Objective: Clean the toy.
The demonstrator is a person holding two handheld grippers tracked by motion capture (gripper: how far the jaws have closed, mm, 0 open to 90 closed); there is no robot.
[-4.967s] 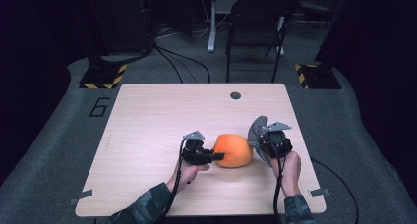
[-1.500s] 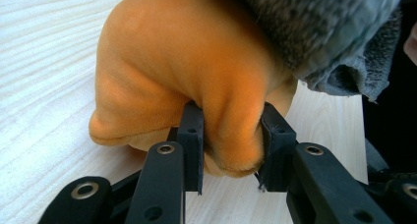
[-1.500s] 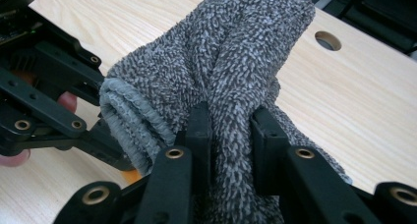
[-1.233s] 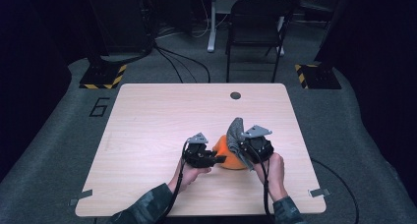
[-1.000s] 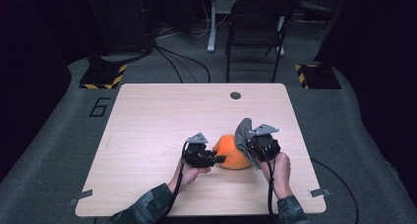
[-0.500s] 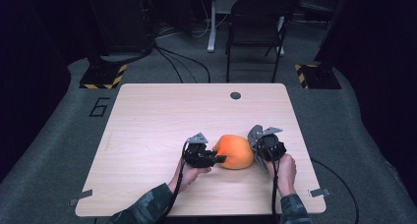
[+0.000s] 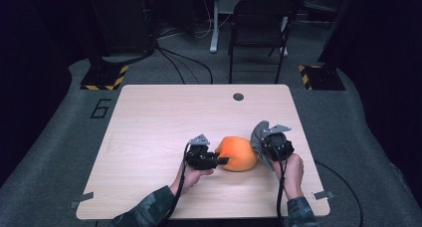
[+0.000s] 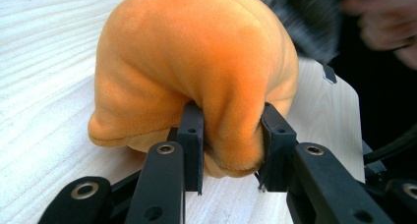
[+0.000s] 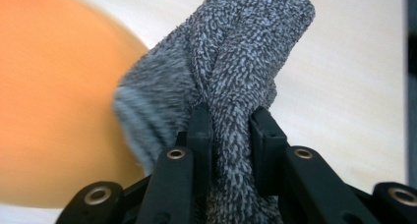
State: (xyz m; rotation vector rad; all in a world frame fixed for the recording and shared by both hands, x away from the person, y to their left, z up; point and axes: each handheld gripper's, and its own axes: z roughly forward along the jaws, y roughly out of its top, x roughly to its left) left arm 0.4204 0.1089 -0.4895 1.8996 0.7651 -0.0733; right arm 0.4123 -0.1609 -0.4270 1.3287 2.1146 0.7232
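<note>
Left gripper: the left gripper pinches a fold of the soft orange toy between its two black jaws, and the plush bulges up just past them.
Right gripper: the right gripper pinches a bunched grey cloth, which sticks up past its jaws.
Where the toy is: it sits on the wooden table, right in front of the left gripper and just beside the cloth.
Step now: I think one hand holds the toy steady while the other wipes it with the cloth.
Next move: the cloth likely needs to press on the orange side and rub, while the left grip stays firm so the toy does not slide.
</note>
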